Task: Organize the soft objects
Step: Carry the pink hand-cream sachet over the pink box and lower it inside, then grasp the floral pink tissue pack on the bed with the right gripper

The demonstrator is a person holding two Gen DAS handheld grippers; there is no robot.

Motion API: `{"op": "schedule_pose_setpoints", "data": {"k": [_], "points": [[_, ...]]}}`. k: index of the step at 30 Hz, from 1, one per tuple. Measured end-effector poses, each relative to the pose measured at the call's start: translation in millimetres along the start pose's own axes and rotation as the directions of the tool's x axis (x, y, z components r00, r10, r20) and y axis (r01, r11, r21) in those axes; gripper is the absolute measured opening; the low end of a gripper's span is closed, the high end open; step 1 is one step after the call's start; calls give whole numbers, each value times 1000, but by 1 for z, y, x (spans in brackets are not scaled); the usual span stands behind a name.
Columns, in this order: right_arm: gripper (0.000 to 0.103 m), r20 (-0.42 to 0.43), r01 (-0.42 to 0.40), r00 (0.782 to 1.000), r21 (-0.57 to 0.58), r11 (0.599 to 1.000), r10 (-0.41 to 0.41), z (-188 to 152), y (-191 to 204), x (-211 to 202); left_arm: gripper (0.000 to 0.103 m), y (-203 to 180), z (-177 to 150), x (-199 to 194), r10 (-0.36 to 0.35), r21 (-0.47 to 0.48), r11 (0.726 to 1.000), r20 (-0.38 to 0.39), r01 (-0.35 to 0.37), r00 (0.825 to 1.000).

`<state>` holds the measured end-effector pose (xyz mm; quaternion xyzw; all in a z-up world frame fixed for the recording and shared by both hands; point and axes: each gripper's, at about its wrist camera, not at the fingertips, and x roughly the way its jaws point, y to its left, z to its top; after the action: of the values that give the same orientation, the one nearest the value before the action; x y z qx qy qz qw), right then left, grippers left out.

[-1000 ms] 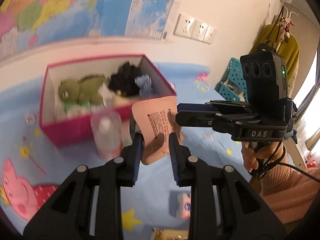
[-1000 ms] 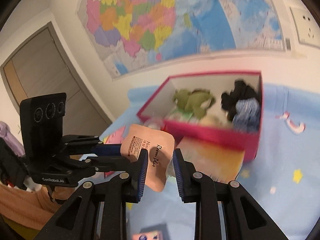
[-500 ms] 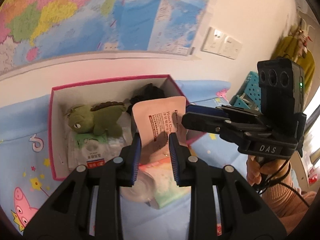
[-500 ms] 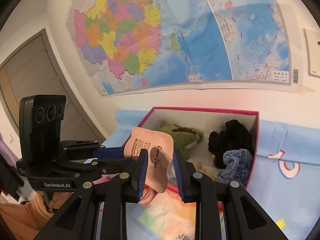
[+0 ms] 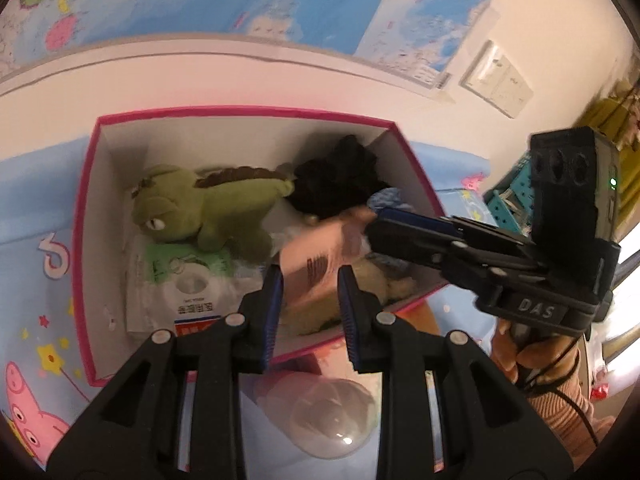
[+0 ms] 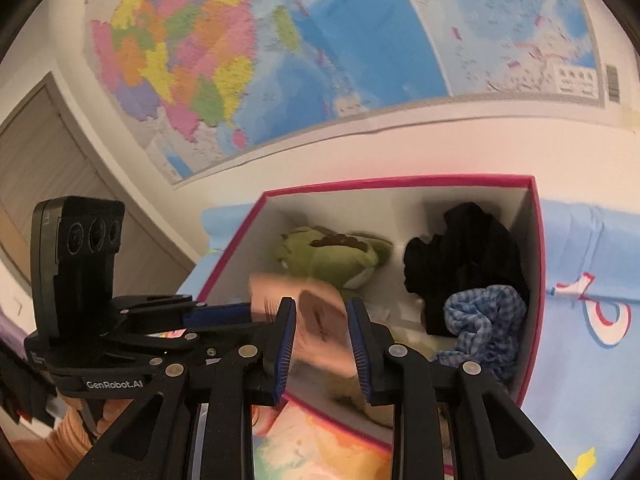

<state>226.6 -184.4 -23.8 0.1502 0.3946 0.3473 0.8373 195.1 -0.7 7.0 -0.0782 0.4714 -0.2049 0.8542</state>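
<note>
A pink hand-cream pouch is blurred and tilted over the inside of the pink-rimmed box. My left gripper and my right gripper both stand open around the pouch, their pads wider apart than the pouch, which seems loose. The box holds a green plush dinosaur, a black cloth, a blue checked cloth and a white packet.
The box stands on a blue cartoon-print tablecloth against a wall with maps. A clear plastic dome and a colourful packet lie in front of the box. A teal crate stands at the right.
Both grippers moved forward and down over the box. Their jaws opened wider, and the pouch tipped from upright to slanted and blurred inside the box.
</note>
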Motion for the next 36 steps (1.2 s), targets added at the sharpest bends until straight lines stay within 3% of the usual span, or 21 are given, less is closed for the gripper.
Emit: {"op": "schedule_pose_setpoints", "data": {"k": [7, 14, 16, 20, 24, 27, 32, 36], "points": [[31, 24, 14, 1000, -14, 1000, -14, -9, -1, -18, 29, 2, -10, -22, 43, 18, 999, 71, -44, 997], [32, 64, -3, 998, -52, 999, 7, -28, 9, -55, 30, -10, -33, -60, 23, 78, 996, 162, -36, 987], [38, 74, -13, 997, -77, 997, 19, -36, 15, -68, 34, -14, -42, -71, -3, 98, 995, 184, -15, 983], [40, 67, -42, 996, -124, 991, 50, -59, 24, -93, 47, -26, -68, -91, -38, 155, 988, 219, 4, 975], [48, 17, -92, 995, -131, 987, 95, -86, 28, -105, 47, -37, -95, -94, -67, 188, 982, 194, 30, 979], [48, -64, -82, 995, -143, 986, 74, -112, 31, -105, 47, -46, -116, -87, -74, 213, 976, 146, 41, 986], [49, -164, -111, 982, -86, 990, 96, -155, 23, -104, 47, -59, -151, -57, -84, 235, 969, 27, 75, 996], [49, -237, -123, 965, -26, 992, 113, -189, 18, -100, 47, -66, -169, -40, -107, 235, 965, -58, 118, 993]]}}
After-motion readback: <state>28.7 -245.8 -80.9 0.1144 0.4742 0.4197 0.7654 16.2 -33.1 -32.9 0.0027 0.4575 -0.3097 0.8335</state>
